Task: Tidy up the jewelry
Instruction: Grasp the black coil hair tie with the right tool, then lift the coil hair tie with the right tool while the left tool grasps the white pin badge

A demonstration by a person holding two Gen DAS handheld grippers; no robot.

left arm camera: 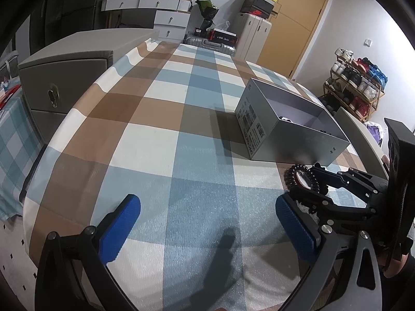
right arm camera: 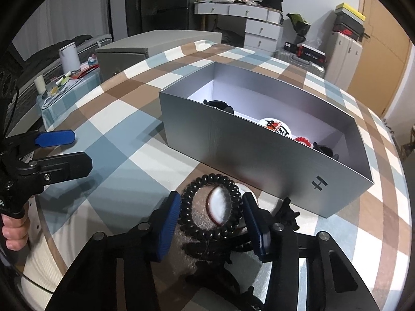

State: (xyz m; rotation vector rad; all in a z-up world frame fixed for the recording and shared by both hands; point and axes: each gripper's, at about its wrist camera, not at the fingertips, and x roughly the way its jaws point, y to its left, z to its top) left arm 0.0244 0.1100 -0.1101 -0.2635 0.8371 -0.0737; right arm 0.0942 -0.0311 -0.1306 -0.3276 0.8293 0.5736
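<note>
A black spiral hair tie lies on the checked tablecloth just in front of a grey open box. A white round piece with a red rim lies inside its ring. My right gripper is open, its blue pads on either side of the tie, not pressing it. The tie also shows in the left wrist view. My left gripper is open and empty above the cloth to the left. The box holds black clips, a white badge and a red piece.
A black claw clip lies under my right gripper's right finger. A grey cabinet stands beyond the table's left edge. A side table with a white cup is at far left. A shoe rack stands at right.
</note>
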